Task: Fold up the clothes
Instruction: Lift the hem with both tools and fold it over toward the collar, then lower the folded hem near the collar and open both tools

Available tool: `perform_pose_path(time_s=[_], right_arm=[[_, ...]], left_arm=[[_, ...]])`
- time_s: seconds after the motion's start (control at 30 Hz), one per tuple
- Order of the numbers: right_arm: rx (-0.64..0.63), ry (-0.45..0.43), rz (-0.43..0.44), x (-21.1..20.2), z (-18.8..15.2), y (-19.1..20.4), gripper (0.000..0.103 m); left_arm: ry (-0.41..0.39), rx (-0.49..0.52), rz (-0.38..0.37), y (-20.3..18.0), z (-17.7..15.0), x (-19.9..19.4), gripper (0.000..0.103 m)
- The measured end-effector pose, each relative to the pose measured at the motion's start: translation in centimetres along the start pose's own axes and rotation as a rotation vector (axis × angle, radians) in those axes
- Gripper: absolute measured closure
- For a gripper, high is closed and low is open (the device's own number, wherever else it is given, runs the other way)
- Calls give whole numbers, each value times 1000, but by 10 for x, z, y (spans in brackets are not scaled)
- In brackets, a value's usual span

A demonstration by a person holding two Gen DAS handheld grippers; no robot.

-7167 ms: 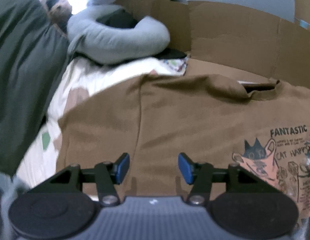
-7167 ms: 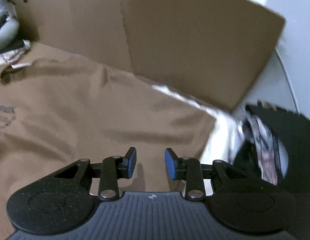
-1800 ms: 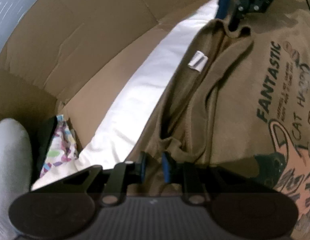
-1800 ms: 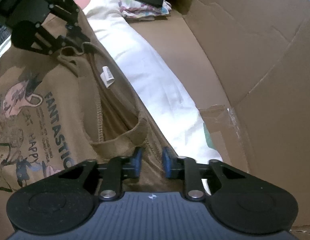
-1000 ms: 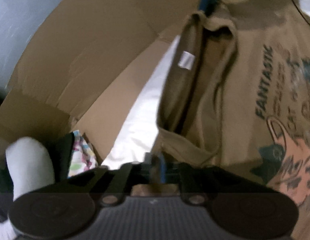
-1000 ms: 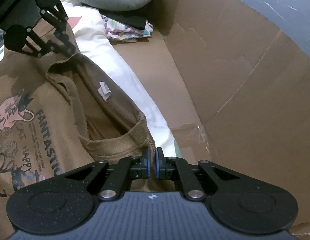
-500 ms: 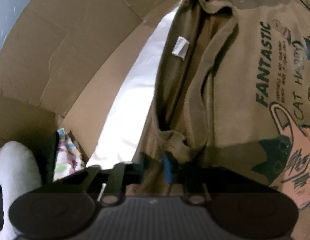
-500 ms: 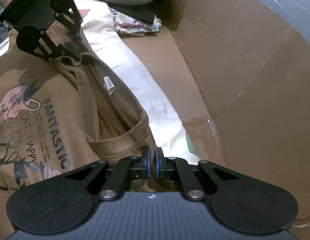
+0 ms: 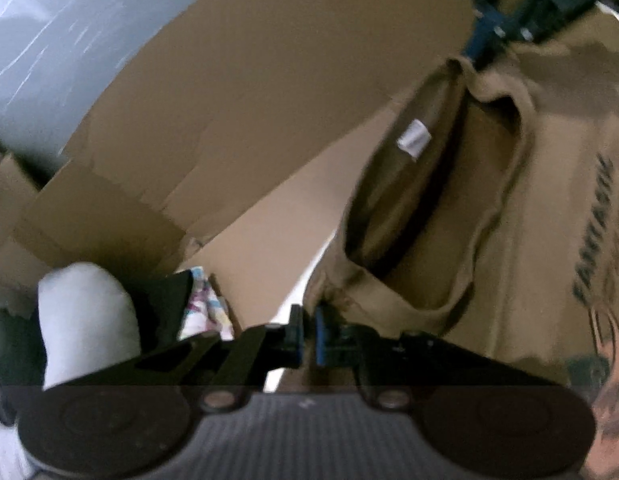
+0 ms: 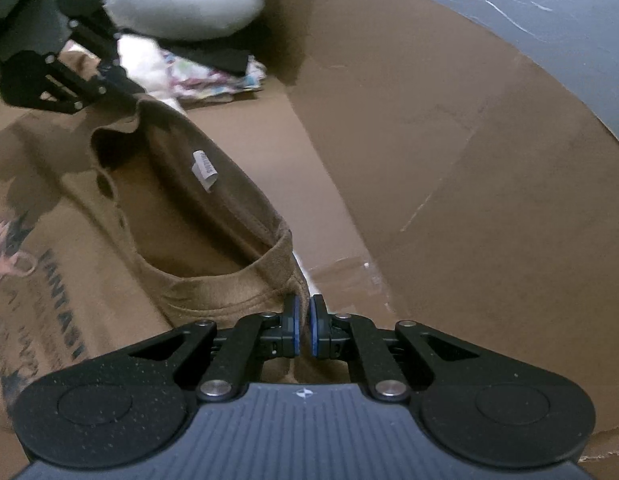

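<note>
A brown T-shirt (image 9: 549,200) with a cat print and the word FANTASTIC hangs stretched between my two grippers, its neck opening gaping and a white label (image 9: 414,143) showing inside. My left gripper (image 9: 308,334) is shut on the shirt's shoulder edge. My right gripper (image 10: 304,330) is shut on the other shoulder of the T-shirt (image 10: 213,240). Each gripper shows in the other's view: the right gripper (image 9: 483,46) at the top right, the left gripper (image 10: 109,68) at the upper left.
Brown cardboard sheets (image 10: 449,160) stand behind and under the shirt. A grey neck pillow (image 10: 181,4), a dark item and a colourful patterned cloth (image 10: 213,76) lie at the far end. A white sheet (image 9: 297,300) shows under the shirt.
Both grippers have lifted the shirt's shoulders higher off the white sheet, and the neck opening has spread wider. Both stay shut on the fabric.
</note>
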State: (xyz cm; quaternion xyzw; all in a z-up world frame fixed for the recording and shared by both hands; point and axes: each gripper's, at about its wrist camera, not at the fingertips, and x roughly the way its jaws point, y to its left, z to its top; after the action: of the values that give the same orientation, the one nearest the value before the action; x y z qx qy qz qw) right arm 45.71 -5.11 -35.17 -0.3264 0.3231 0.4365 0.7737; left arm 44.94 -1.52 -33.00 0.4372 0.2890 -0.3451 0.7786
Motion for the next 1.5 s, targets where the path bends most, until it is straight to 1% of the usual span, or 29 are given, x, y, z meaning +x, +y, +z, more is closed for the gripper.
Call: perform_pose_path(time_s=[0.03,0.07,0.13,0.2,0.23,0.3,0.4,0.43,0.53,0.57,0.63,0.67,0.73,0.77,0.8,0.83,0.87,0.9,0.97,1.03,1.07,1.1,1.13,1.2,1.27,1.3,1.4,1.5], right_arm=[[9,2,-12,3,1,-2,100],[20,6,-28,7,2,-4,103],[53,11,-60,14,2,-10,103],[97,20,-71,21,1,-18,103],[116,24,-73,24,0,-20,103],[161,24,-73,27,-2,-25,103],[217,-7,-36,22,-4,-29,103],[229,-17,-20,20,-4,-30,103],[251,12,30,22,-4,-32,101],[246,19,28,23,-4,-31,101],[249,29,35,26,-4,-31,96],[257,33,45,29,-5,-31,92],[281,37,79,35,-6,-31,87],[293,37,99,39,-6,-31,82],[299,37,116,42,-5,-29,67],[297,34,128,45,-5,-27,62],[290,30,138,47,-6,-25,52],[279,31,141,50,-6,-23,52],[272,38,148,58,-8,-20,52],[295,30,162,63,-9,-22,52],[297,22,167,64,-9,-22,54],[298,13,171,66,-9,-22,63],[293,4,172,66,-9,-21,65],[280,-13,171,64,-6,-20,82],[246,-26,164,60,-6,-16,93],[224,-33,152,58,-7,-14,96],[190,-72,96,50,-5,-11,97],[162,-90,44,47,-2,-10,97]], left_arm=[[-4,-29,10,2,1,2,97],[-8,-58,21,4,1,4,98],[-6,-116,32,8,0,11,98],[2,-164,42,6,0,13,98],[8,-188,47,-1,2,5,98],[23,-225,63,-1,1,9,98],[52,-274,86,-6,3,12,97],[61,-289,85,7,2,26,97],[94,-319,88,9,4,31,96],[96,-318,88,10,3,32,96],[98,-313,86,11,2,35,96],[96,-312,83,11,2,34,96],[89,-313,76,13,-2,33,96],[84,-318,72,14,-3,34,96],[79,-321,68,16,-5,37,96],[74,-323,64,17,-7,39,96],[72,-323,60,17,-9,39,96],[72,-319,56,16,-10,40,96],[67,-312,53,16,-13,41,96],[63,-310,52,15,-14,42,96],[62,-306,51,14,-15,42,96],[61,-303,51,14,-15,42,96],[59,-300,50,14,-16,41,96],[55,-308,47,15,-16,40,97],[50,-314,44,16,-17,39,98],[44,-316,44,17,-18,38,99],[19,-328,52,20,-17,33,99],[5,-351,60,24,-16,31,99]])
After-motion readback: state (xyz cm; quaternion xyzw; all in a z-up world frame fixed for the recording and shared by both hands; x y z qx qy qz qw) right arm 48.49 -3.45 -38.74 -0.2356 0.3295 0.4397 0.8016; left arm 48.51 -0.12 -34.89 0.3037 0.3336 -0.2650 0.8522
